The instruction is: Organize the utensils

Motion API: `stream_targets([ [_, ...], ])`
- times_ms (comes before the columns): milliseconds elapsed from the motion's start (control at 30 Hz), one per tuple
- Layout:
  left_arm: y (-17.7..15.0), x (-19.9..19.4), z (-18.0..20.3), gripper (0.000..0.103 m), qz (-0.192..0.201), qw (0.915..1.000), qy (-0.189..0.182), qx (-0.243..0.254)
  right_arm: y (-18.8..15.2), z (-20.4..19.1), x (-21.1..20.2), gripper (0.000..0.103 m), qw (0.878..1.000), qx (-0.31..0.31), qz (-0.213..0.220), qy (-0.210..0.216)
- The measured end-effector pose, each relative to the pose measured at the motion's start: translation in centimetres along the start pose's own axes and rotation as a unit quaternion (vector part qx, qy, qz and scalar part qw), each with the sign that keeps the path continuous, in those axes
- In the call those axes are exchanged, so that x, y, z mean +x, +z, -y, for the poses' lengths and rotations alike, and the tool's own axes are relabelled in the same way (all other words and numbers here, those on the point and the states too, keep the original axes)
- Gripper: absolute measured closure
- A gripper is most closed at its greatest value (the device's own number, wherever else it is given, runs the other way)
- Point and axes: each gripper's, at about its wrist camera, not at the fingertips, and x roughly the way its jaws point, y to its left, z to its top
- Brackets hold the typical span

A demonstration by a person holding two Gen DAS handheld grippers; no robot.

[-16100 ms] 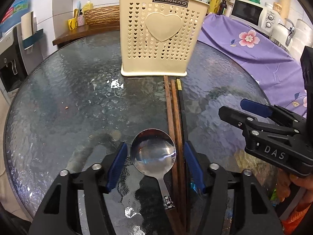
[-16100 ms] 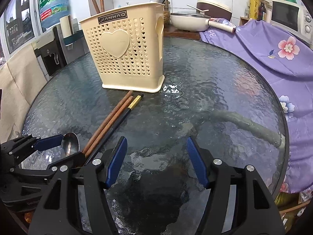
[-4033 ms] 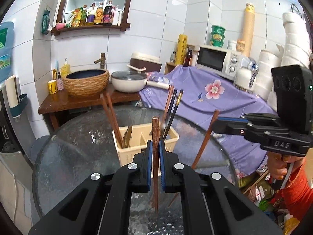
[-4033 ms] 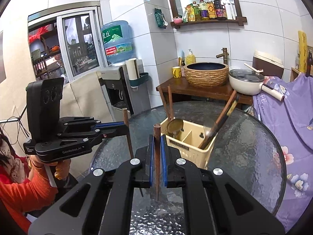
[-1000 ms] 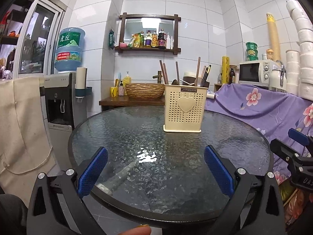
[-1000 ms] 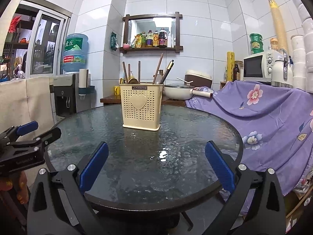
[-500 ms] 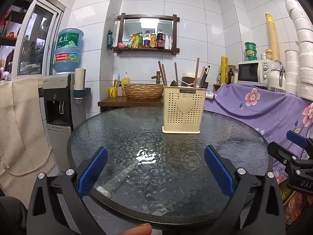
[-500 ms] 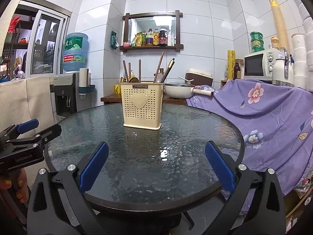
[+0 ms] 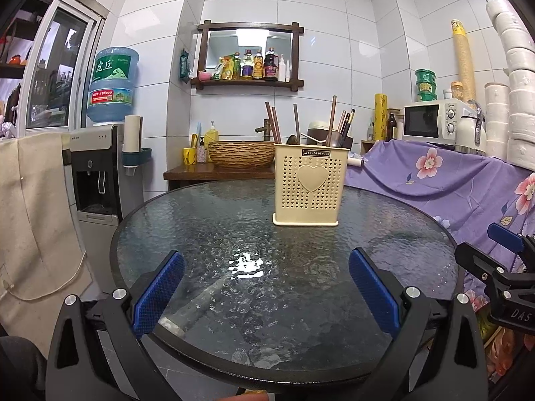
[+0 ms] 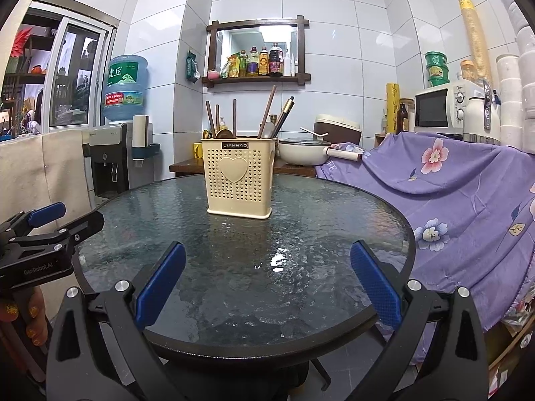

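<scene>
Cream holder (image 9: 309, 188) upright on glass table (image 9: 207, 230), chopsticks (image 10: 267, 111) inside, apparently spoons too, both tools spread apart

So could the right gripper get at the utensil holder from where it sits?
Probably yes: the right gripper is open and empty, and only bare glass table lies between it and the utensil holder.

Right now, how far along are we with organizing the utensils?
It looks finished. The chopsticks and a spoon stand in the cream holder, and no loose utensil shows on the glass table. Nothing is in hand: the left gripper and right gripper are both open and empty, at the table's near edge. Nothing visible is left to put away.
</scene>
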Motion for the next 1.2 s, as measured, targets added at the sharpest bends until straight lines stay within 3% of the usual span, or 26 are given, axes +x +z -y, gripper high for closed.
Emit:
stream_targets([
  [1200,0.20,0.29,-0.54,0.006,-0.005,0.9998,-0.005,-0.016,0.03,-0.39,-0.03,0.006,1.000,-0.005,-0.001,0.004],
])
